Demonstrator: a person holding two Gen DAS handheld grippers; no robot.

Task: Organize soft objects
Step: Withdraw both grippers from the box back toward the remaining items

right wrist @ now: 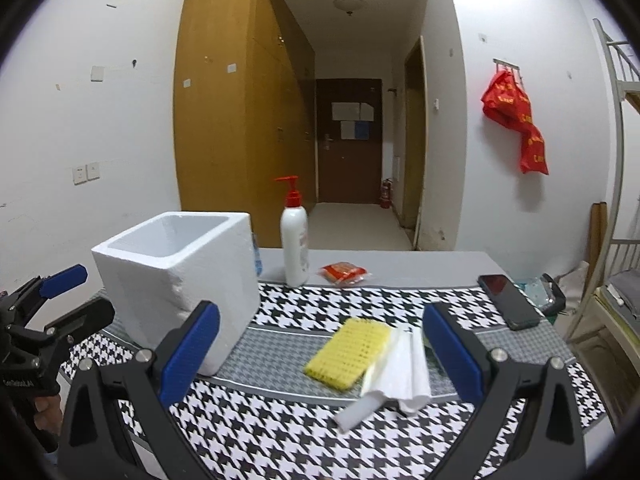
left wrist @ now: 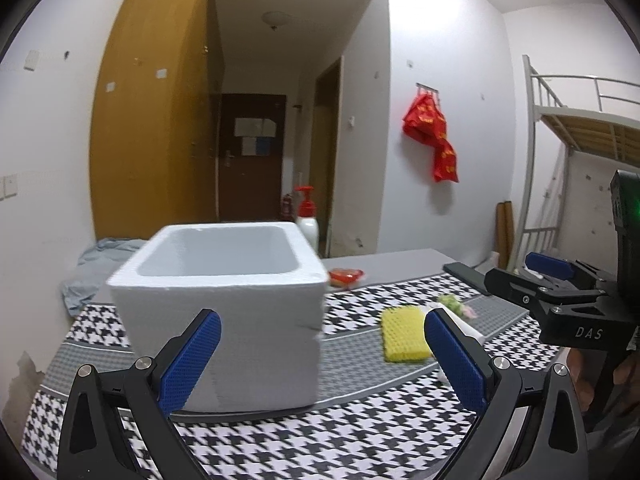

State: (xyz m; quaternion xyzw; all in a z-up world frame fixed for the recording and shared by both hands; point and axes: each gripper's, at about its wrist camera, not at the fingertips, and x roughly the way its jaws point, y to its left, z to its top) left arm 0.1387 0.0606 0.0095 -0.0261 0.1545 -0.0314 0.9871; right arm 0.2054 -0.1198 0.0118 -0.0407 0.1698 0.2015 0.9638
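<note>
A white foam box [left wrist: 224, 292] [right wrist: 176, 280] stands open-topped on the houndstooth mat; its inside looks bare. To its right lie a yellow sponge [left wrist: 402, 334] [right wrist: 348, 354] and a folded white cloth [right wrist: 404, 372] touching the sponge's right side. My left gripper [left wrist: 324, 356] is open just in front of the box, nothing between its blue pads. Hovering over the sponge and cloth, my right gripper [right wrist: 320, 354] is open and holds nothing. Each gripper shows in the other's view: the right gripper [left wrist: 520, 276], the left gripper [right wrist: 74, 298].
A white pump bottle [right wrist: 295, 240] with a red top and a red packet [right wrist: 343, 273] sit behind the mat. A black phone [right wrist: 508, 301] lies at the right edge. Blue fabric [left wrist: 92, 272] is bunched at the far left. A bunk bed frame [left wrist: 580, 120] stands right.
</note>
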